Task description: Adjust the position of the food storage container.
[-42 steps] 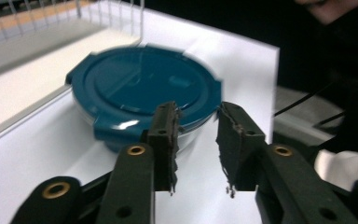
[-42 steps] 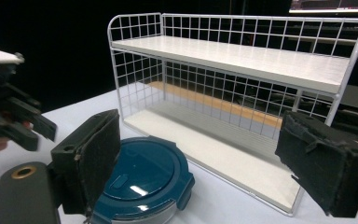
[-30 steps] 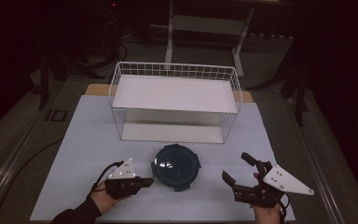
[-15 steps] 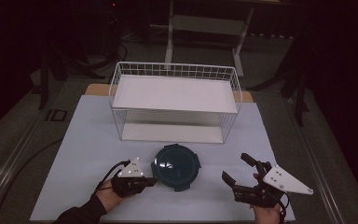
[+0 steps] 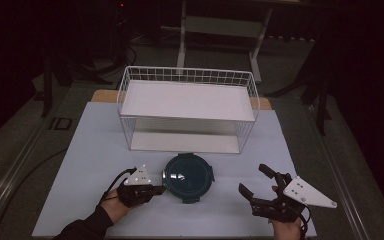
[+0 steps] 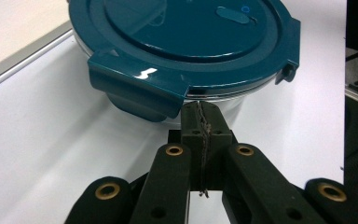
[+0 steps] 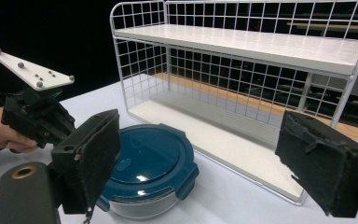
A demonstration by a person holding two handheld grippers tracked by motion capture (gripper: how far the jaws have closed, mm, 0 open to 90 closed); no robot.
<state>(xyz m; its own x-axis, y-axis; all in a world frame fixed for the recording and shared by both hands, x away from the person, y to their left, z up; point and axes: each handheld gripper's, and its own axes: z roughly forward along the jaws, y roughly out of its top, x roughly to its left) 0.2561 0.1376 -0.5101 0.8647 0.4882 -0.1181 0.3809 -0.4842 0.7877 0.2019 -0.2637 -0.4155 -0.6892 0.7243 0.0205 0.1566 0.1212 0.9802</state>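
- Two hand-held tools flank a round teal-lidded container [image 5: 188,177] on the white tabletop [image 5: 95,150], at its near middle, just in front of a white wire shelf rack [image 5: 187,107].
- At the left, the left tool [image 5: 156,189] has its jaws pressed flat together with nothing between them; in the left gripper view the closed tip [image 6: 200,122] sits right at the container's glass wall, just under the lid rim and beside one of the lid's locking flaps [image 6: 137,81]. Whether the tip actually touches the glass cannot be told.
- At the right, the right tool [image 5: 254,181] stands with jaws spread wide and empty, well apart from the container, which lies to its left; in the right gripper view the container [image 7: 151,163] sits low between the two black pads [image 7: 93,154], closer to the left one.
- From the left tool, the container lies directly to the right, along the line the closed jaws point; that tool is by far the nearer of the two.
- As a judgement, the coming move hinges on this short line: a closed tip aimed at the lid's edge suits nudging the container or working a flap, while the open right tool is placed to steady or seize it from the opposite side.
- With a round container, no long axis constrains the approach; only the flaps mark a preferred side.
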